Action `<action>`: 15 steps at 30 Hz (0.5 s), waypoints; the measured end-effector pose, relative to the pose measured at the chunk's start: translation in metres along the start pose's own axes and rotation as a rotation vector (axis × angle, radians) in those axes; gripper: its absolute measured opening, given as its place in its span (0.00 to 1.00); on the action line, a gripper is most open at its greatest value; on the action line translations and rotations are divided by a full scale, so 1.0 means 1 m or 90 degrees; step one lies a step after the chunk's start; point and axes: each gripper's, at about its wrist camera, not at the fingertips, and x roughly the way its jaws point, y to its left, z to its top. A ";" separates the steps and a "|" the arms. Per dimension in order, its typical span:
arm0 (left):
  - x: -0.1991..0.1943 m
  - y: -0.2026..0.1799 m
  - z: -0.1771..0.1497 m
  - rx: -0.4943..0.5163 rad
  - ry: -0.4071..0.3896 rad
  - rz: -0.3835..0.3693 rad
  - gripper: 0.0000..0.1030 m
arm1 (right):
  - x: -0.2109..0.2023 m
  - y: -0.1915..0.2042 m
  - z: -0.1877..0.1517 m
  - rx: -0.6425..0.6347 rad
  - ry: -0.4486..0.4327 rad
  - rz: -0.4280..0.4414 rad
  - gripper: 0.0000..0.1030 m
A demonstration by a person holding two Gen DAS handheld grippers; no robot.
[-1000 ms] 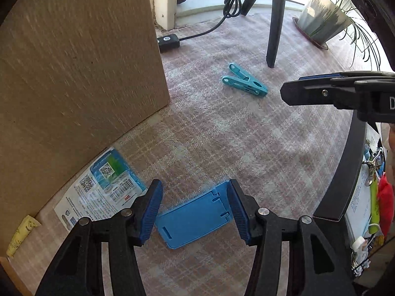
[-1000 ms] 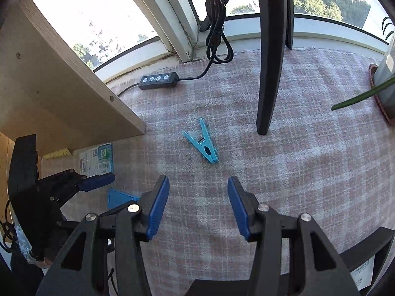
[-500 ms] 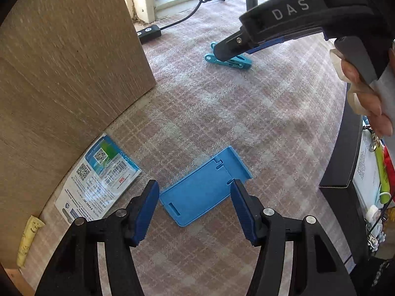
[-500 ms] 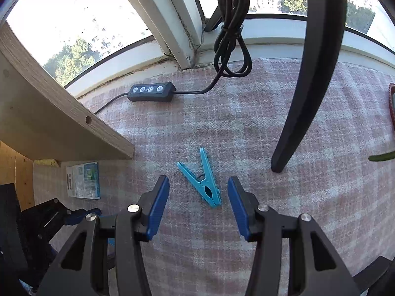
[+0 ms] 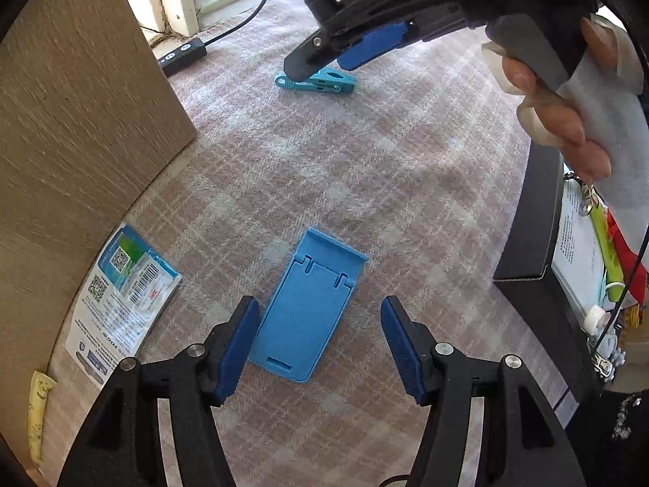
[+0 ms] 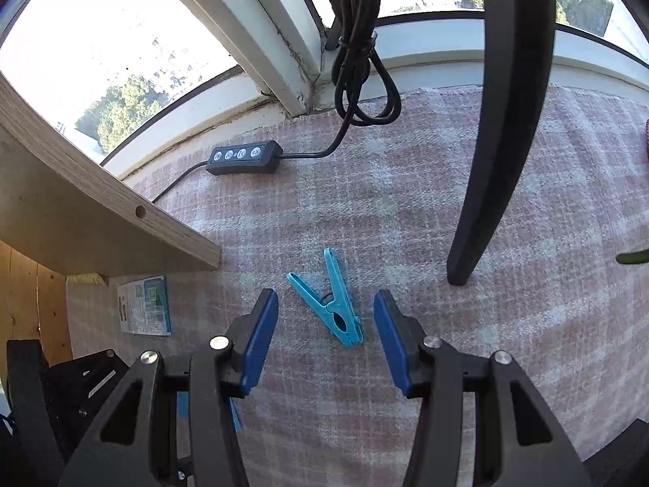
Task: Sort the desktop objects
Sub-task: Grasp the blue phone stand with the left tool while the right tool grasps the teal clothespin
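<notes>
Straddling, both wide: left tongs [image 5: 320, 349] w/ blue stand [image 5: 308, 308], right tongs [image 6: 326, 337] w/ teal peg [image 6: 332, 308]; black leg [image 6: 486, 186] nearby.

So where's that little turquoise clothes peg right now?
The clothes peg lies on the checked cloth, between the open jaws of the right gripper; in the right wrist view, the black controller sits beyond it.

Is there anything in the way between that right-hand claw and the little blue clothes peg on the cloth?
Nothing visible. The right gripper is open, and the clothes peg lies on the bare plaid cloth between its fingertips. The black stand leg stands off to the right, clear of the path.
</notes>
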 end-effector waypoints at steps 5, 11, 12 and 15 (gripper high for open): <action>0.006 -0.017 -0.001 -0.003 0.007 0.064 0.54 | 0.002 0.005 -0.002 -0.026 0.001 -0.020 0.47; 0.005 -0.017 0.004 -0.043 0.008 0.109 0.36 | 0.009 0.009 -0.005 -0.048 0.007 -0.061 0.47; 0.005 -0.016 0.005 -0.052 0.007 0.108 0.35 | 0.013 0.012 -0.004 -0.049 -0.002 -0.065 0.47; 0.004 -0.015 0.004 -0.077 -0.002 0.112 0.34 | 0.014 0.016 -0.008 -0.058 -0.013 -0.088 0.44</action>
